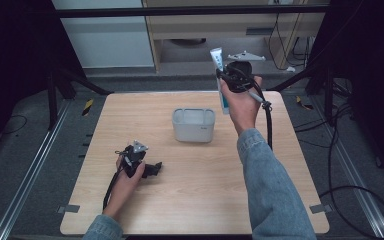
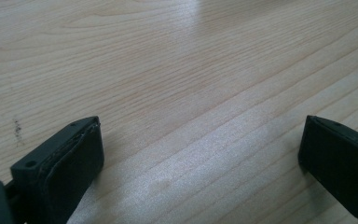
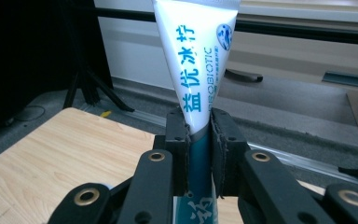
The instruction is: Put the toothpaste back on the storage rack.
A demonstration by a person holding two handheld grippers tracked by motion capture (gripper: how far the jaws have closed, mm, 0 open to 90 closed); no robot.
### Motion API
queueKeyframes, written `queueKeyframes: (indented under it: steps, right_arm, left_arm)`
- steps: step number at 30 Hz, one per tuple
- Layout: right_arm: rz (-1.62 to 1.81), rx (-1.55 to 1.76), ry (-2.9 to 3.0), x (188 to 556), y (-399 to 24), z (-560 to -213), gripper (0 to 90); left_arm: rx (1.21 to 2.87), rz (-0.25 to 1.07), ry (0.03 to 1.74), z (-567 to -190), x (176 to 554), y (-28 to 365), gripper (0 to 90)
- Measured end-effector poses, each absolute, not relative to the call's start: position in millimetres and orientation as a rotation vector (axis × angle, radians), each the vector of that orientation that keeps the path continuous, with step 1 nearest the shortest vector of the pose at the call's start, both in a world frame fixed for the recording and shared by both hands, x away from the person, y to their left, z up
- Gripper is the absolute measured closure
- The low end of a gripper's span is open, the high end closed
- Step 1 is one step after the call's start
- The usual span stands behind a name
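My right gripper (image 3: 198, 135) was clamped on the toothpaste tube (image 3: 196, 60), pads pinching its middle, the flat crimped end pointing up. I held it raised behind and to the right of the grey bin (image 1: 194, 125). My left gripper (image 1: 147, 169) rested on the table (image 1: 205, 195) in front of the bin, to its left, jaws wide apart around nothing.

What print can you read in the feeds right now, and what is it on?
"益优冰柠": blue characters running along the white toothpaste tube, right gripper view.
"PROBIOTIC": green letters beside them on the same tube; its first letter is partly hidden.
Smaller line next to "PROBIOTIC": too small to read.
White character on the tube's teal lower part, between the jaws: cut off, unreadable.
Grey bin: small mark on the front, too blurred to read.
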State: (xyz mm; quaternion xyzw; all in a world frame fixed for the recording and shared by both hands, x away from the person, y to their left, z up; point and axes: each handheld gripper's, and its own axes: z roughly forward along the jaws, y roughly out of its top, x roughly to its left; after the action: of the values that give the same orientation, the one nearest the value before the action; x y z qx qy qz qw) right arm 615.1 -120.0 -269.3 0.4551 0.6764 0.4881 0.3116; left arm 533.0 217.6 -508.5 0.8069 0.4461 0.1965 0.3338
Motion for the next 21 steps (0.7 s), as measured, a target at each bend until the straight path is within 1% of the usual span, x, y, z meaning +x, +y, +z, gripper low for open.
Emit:
queueKeyframes:
  steps: [21]
  right_arm:
    - [1.329,1.210,1.756,623.1,-112.0,-268.3,78.8]
  left_arm:
    - [2.107,0.512,1.163,-508.4,532.9,217.8,0.0]
